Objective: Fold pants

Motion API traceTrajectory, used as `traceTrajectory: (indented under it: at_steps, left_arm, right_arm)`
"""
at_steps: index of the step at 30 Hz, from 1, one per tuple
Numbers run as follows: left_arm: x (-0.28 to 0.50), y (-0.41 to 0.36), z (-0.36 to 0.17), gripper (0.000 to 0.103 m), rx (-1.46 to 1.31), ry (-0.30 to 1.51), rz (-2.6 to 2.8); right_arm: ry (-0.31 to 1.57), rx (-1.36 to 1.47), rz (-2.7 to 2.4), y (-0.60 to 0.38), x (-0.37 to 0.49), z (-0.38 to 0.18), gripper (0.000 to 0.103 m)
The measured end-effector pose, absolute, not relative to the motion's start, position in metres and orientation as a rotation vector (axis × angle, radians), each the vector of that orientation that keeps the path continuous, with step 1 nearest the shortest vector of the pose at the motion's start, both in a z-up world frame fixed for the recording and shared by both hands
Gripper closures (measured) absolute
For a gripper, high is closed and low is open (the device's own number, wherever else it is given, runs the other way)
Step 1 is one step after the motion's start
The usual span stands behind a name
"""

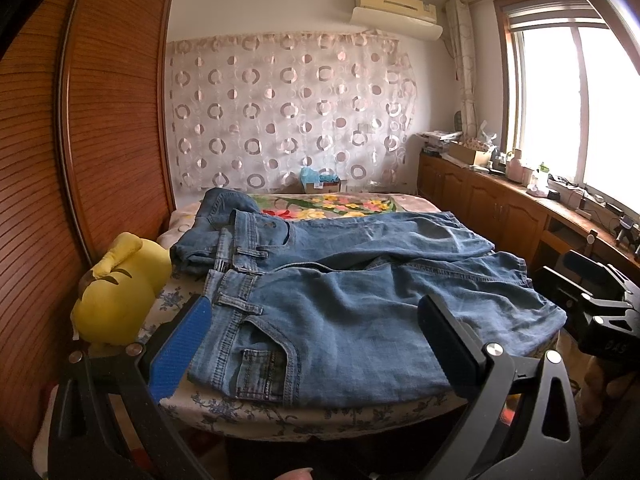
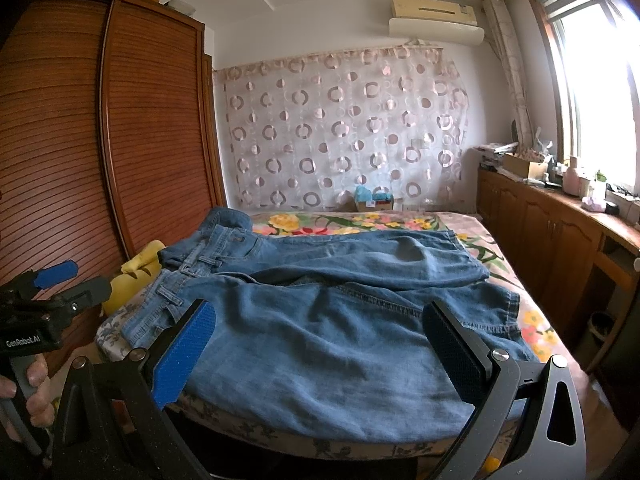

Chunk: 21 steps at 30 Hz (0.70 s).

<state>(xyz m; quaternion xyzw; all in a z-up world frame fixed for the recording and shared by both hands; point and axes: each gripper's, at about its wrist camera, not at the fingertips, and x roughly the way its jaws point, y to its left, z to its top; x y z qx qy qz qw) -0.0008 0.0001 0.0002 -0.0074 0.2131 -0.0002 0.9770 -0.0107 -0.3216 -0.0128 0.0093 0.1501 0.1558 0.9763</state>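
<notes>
Blue jeans (image 1: 360, 300) lie spread across the floral bed (image 1: 280, 412), waistband toward the yellow plush (image 1: 120, 292). My left gripper (image 1: 316, 344) and right gripper (image 2: 320, 344) hover above them, jaws released, holding nothing.

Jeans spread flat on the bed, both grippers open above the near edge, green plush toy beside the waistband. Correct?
Not quite: the plush toy is yellow, not green, as the left wrist view shows. The rest holds: the jeans lie spread on the bed, with the left gripper and right gripper open above the near edge.
</notes>
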Motion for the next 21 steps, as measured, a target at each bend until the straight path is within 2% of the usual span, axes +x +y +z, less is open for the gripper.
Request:
traceTrajectory:
  at_steps: [21]
  left_arm:
    - [-0.0014, -0.0019, 0.0008, 0.000, -0.018, 0.429, -0.002]
  right_arm:
    - [0.300, 0.018, 0.314, -0.3208, -0.0107, -0.0124, 0.000]
